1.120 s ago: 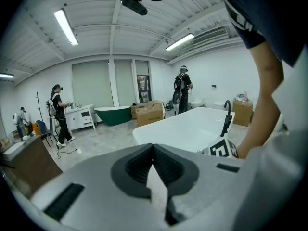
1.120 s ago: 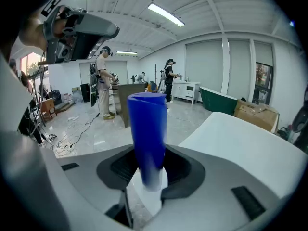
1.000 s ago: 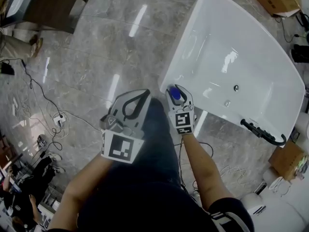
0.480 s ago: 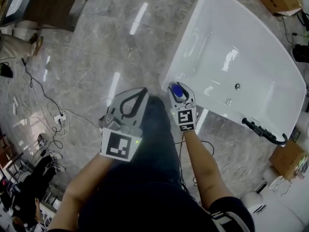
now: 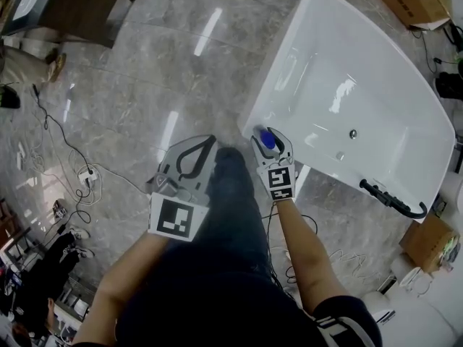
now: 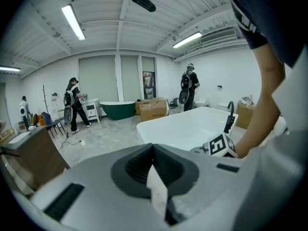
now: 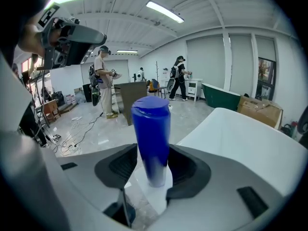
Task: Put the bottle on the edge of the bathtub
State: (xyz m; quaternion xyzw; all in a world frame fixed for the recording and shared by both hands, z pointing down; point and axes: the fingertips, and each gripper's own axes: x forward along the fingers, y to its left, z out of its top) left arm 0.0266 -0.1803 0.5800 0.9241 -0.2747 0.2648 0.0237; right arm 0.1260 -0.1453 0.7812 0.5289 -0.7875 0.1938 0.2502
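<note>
Right gripper view: blue bottle (image 7: 150, 129) stands upright between the jaws of the right hand-held gripper (image 5: 270, 144), base on a white patch that reads as the near corner of the bathtub (image 5: 325, 49) rim. The jaws have just been opening and now stand wide. The pads look just off the bottle, so I'd call it let go, though the gap is thin. Head view agrees: blue cap right at the tub's corner, gripper around it.

Left hand-held gripper (image 5: 211, 142): jaws together, nothing in them, held well apart from the tub over the floor.

Step in hand, as I read it: release and back off. To do it well:
- pull the right gripper straight back along its own line, no sideways drift
- keep the jaws wide until the tips are past the bottle
- tall, narrow bottle on a curved rim corner, so one pad clipping it could tip it to the floor or into the tub
- check the base sits fully on the rim before leaving

Counts: one bottle, two grippers, one white tub here plus one green tub (image 6: 118, 109) far back, one black tap (image 5: 391, 197).
</note>
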